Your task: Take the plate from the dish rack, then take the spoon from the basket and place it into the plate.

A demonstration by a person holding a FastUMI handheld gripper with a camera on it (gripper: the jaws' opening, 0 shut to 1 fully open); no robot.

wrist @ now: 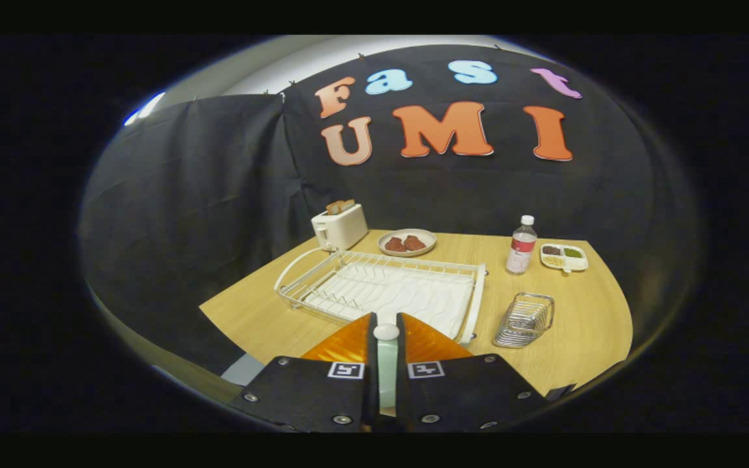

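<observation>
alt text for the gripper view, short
The gripper is shut on a spoon, its rounded end poking up between the fingers, above a wooden table. Just beyond lies a white dish rack, with a wire basket beside it; a toaster, a plate of food, a bottle and a divided dish stand farther back.

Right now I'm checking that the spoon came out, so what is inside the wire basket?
Nothing shows through the wire basket; its floor is hard to see. The fingers are shut on a pale spoon near the dish rack.
</observation>
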